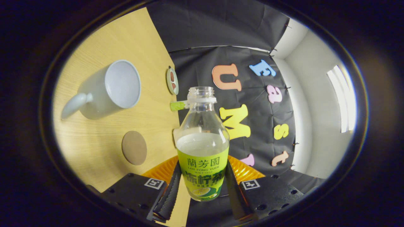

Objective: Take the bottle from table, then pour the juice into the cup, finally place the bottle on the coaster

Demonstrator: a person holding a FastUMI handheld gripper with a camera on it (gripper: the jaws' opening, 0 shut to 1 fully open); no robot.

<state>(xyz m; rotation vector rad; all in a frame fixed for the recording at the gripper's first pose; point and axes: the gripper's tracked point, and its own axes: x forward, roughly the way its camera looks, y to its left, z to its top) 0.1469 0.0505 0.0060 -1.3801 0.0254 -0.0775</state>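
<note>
My gripper (202,189) is shut on a clear plastic bottle (202,138) with a green label, both fingers pressing its lower body. The bottle is uncapped, its green cap hanging off the neck ring, and pale juice fills it to about the top of the label. The whole view is rolled, so the wooden table (94,138) stands tilted beyond the left finger. A light grey mug (109,88) rests on the table beyond the left finger, its empty inside showing. A round brown coaster (134,148) lies on the table nearer to me, between the mug and the left finger.
A small round dish (172,81) with brownish pieces sits near the table's far edge, behind the bottle's neck. A white wall (318,104) stands past the booth's cloth, beyond the right finger.
</note>
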